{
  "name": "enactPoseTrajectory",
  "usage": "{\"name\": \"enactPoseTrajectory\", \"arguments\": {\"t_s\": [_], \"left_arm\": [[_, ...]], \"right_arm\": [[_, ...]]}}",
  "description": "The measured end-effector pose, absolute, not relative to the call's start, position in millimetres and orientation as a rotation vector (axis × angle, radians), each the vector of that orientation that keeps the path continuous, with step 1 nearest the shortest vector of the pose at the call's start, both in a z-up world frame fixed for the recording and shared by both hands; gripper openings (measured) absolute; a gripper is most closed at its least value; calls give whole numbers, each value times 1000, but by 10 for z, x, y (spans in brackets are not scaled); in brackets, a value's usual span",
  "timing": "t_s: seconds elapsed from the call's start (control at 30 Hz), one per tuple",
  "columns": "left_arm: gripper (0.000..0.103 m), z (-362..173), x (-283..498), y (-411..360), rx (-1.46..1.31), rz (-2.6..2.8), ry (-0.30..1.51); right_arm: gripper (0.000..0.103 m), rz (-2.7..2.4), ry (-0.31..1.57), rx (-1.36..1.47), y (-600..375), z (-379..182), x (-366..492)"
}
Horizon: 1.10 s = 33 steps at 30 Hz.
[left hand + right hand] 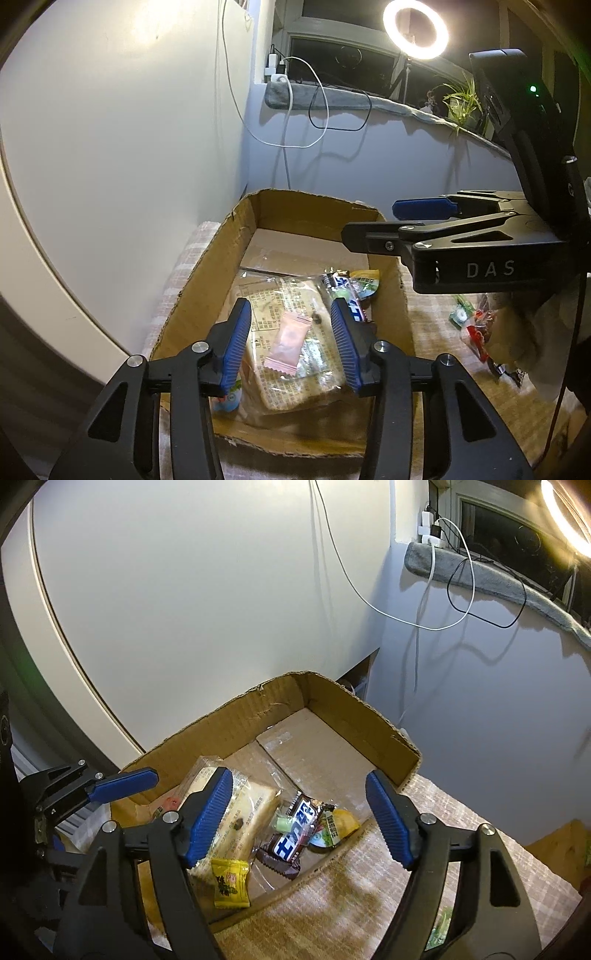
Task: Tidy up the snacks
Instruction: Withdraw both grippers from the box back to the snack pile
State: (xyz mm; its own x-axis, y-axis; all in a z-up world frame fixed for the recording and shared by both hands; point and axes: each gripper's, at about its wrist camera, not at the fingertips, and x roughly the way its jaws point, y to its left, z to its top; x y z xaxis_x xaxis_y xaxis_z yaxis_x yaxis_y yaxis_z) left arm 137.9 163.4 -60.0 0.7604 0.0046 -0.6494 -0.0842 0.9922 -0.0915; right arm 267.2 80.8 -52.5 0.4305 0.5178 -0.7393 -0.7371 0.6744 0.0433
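Observation:
An open cardboard box (207, 280) (362, 716) holds snacks: a wrapped bread slice (291, 354) (243, 812), a pink candy (288, 341) on top of it, a dark chocolate bar (291, 834) (351, 295), a yellow candy (231, 882), and a yellow-green packet (338, 825) (365, 282). My left gripper (291, 336) is open above the box with the pink candy lying loose between its fingers. My right gripper (299, 812) is open and empty above the box's near edge; it also shows in the left wrist view (373, 225).
The box sits on a checked cloth (369, 893) near a white wall. More snack packets (476, 328) lie on the cloth to the right of the box. A ring light (415, 29), cables (317, 107) and a plant (461, 99) are at the window ledge.

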Motion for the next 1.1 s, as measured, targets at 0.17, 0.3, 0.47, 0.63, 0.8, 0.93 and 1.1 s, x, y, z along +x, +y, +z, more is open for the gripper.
{"name": "enactPoseTrajectory", "arguments": {"t_s": [0.17,0.3,0.47,0.63,0.8,0.93,1.1], "left_arm": [[44,-512,1298,1534,-109,43,693],[48,-441,1243,1431,-100,32,681],[48,-387,1196,1278,-90,13,672],[48,-364,1180,1113,-81,-13,673],[48,-358,1165,923,-81,-52,675],[48,-385,1189,772,-78,-86,686],[48,-433,1238,564,-58,-129,707]], "right_arm": [[86,786,776,-290,668,-401,2590],[86,777,759,-282,515,-307,2516],[86,757,748,-279,257,-228,2420],[86,736,737,-247,-75,-152,2339],[86,706,718,-224,-424,-68,2262],[86,670,717,-223,-739,-34,2210],[86,633,734,-238,-1087,-84,2128]]}}
